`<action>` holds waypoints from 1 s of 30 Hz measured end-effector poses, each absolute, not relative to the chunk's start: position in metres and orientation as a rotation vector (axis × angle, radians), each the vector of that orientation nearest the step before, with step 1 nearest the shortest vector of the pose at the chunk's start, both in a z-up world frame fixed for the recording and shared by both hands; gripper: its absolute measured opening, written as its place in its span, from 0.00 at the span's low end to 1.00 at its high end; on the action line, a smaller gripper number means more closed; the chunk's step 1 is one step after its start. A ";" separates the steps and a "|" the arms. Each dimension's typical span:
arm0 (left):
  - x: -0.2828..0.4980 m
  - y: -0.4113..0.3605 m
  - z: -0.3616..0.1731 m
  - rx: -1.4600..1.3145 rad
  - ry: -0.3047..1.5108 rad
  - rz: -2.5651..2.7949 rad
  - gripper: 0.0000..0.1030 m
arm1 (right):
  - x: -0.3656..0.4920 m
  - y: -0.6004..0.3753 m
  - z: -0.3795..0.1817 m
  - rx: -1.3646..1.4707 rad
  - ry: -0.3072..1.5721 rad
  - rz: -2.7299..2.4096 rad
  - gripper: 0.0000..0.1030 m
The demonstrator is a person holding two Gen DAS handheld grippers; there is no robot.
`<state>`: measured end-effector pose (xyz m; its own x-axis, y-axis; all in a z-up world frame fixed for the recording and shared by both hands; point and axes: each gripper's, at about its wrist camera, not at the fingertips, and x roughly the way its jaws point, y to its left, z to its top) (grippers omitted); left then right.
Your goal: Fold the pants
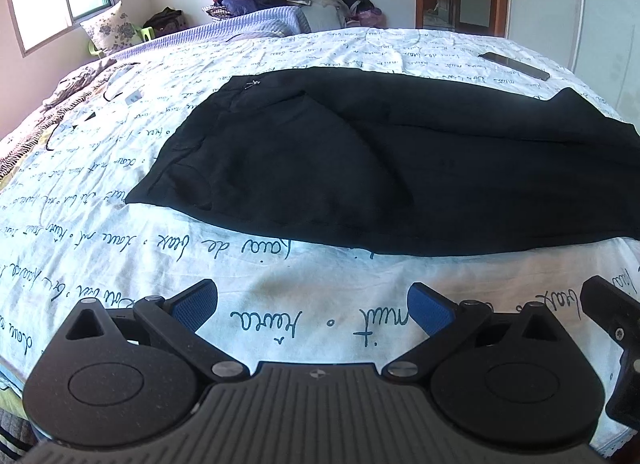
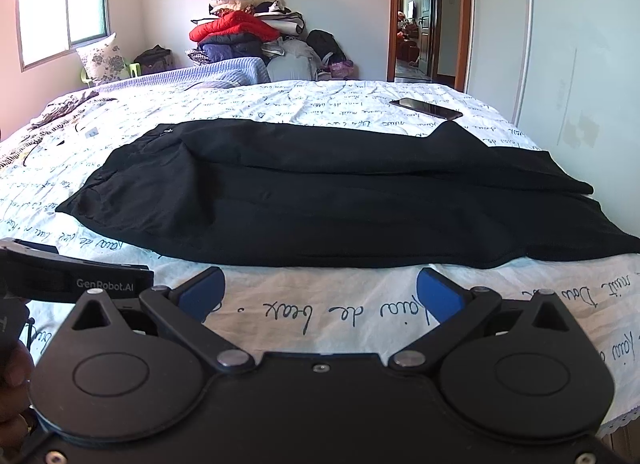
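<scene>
Black pants lie flat across the bed, waist left. Left gripper and right gripper hover wide apart, empty, near edge; soft, limp cloth likely best pinched at hems.

Black fabric pants spread across the white script-printed bed sheet, near its front edge. Flat dark phone behind, toward the far right corner. Piled folded clothes beyond the far edge.
</scene>
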<state>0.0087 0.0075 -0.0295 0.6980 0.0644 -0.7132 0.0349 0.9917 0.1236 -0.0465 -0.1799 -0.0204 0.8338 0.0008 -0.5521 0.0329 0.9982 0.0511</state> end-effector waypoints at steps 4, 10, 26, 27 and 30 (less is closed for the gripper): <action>0.008 0.008 -0.029 0.128 0.799 0.015 1.00 | -0.047 -0.179 -0.019 0.056 0.576 -0.010 1.00; 0.008 0.011 -0.029 0.122 0.801 0.023 1.00 | -0.048 -0.175 -0.019 0.044 0.555 0.015 1.00; 0.028 0.014 -0.024 0.147 0.821 -0.014 1.00 | -0.015 -0.183 0.014 -0.032 0.444 0.145 1.00; 0.031 0.018 -0.020 0.152 0.815 -0.019 1.00 | -0.007 -0.182 0.019 -0.056 0.427 0.160 1.00; 0.047 0.034 -0.004 0.195 0.780 -0.017 1.00 | 0.022 -0.179 0.037 -0.142 0.368 0.192 1.00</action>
